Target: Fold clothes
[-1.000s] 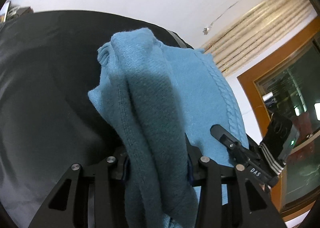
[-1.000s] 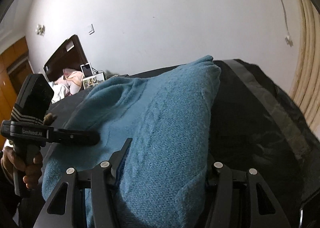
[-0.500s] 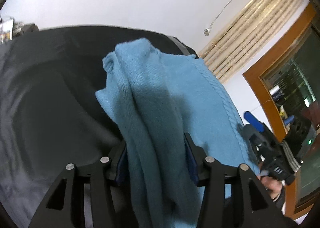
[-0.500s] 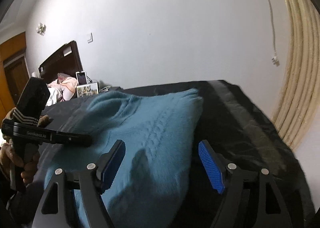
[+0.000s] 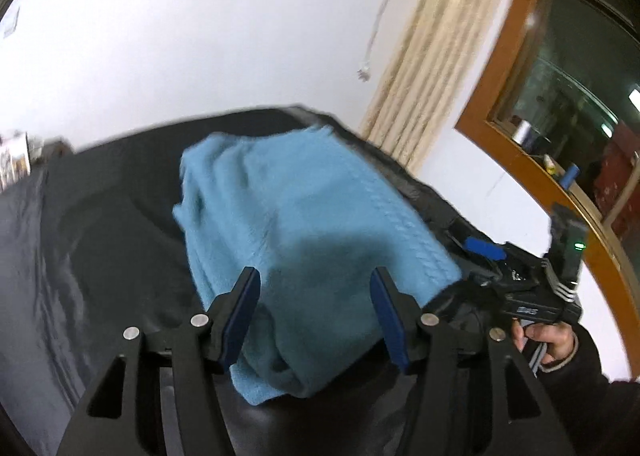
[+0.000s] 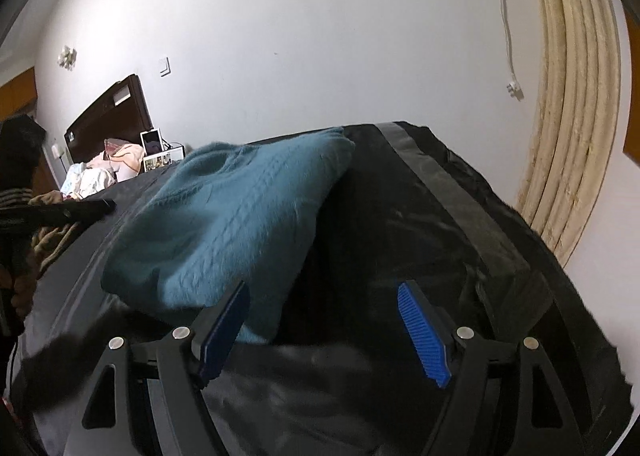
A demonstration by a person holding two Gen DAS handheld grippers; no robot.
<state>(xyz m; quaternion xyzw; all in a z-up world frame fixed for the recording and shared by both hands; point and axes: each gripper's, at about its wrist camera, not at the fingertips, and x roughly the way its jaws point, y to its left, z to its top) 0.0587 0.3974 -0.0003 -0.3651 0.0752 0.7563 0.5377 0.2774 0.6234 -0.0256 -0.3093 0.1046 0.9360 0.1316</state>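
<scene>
— Nearest in the left wrist view: left tongs (image 5: 314, 310), jaws apart and just been opening, blue pads clear of the cloth, nothing gripped. Folded blue sweater (image 5: 304, 224) seen between and beyond them.

— Same for the right tongs (image 6: 322, 330): spread wide, widened a moment ago and now steady, holding nothing; near corner of the sweater (image 6: 236, 224) just past the left pad, not pinched.

— Look of the sweater?

— Teal-blue knit, fuzzy, cable ribs along one side, folded into a thick oblong bundle, rounded at the near end, a bit rumpled at the far end.

— Placement?

— Flat on the black-covered worktop (image 5: 100, 240), toward its far edge. Long axis running from the near side away toward the far edge and the white wall (image 6: 320, 36).

— Farther off?

— Cream curtain (image 6: 572, 96) past the far right corner, headboard (image 6: 108, 116) at the far left.
</scene>
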